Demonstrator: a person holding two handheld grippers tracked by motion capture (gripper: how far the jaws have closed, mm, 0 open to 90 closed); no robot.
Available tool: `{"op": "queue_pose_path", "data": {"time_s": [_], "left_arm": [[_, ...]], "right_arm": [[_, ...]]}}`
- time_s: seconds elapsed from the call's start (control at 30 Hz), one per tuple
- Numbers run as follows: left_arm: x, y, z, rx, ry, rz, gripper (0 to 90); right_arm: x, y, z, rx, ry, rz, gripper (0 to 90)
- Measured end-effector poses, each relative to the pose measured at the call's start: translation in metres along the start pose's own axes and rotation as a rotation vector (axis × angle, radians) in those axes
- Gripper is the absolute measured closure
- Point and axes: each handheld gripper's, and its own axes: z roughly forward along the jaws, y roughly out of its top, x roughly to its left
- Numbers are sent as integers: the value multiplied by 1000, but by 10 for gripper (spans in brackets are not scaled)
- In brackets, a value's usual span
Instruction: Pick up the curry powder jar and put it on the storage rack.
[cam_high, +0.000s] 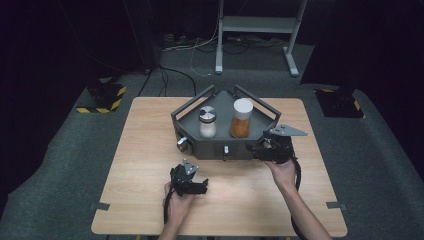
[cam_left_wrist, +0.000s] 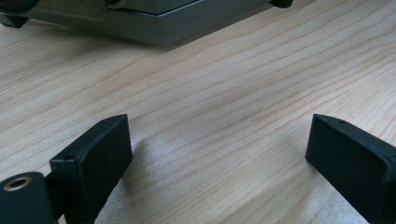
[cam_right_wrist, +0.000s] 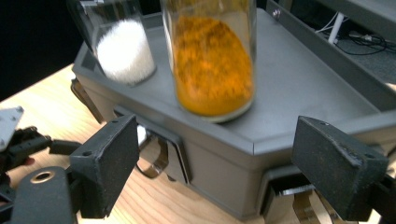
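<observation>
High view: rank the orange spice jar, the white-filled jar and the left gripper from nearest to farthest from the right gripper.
1. Orange spice jar, on the right side of the grey tray, just up and left of the right gripper.
2. White-filled jar, on the tray's left side.
3. Left gripper, on the bare table near the front edge.

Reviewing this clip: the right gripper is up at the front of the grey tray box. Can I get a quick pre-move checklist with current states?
1. Right gripper jaws open, nothing held: ok.
2. Right gripper near the tray box front corner: ok.
3. Orange-powder jar upright: ok.
4. White-powder jar upright, apart from the orange one: ok.
5. Left gripper open over bare table: ok.
6. Drawer handle lined up between the jaws: cannot tell.
</observation>
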Motion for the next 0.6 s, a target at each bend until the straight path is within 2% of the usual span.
{"op": "queue_pose_path", "data": {"time_s": [0.3,0.6], "left_arm": [[0,0,0,-2,0,-2,71],[0,0,0,0,0,0,70]], "right_arm": [[2,-21,2,31,-20,-6,152],[1,-52,7,72,-34,37,152]]}}
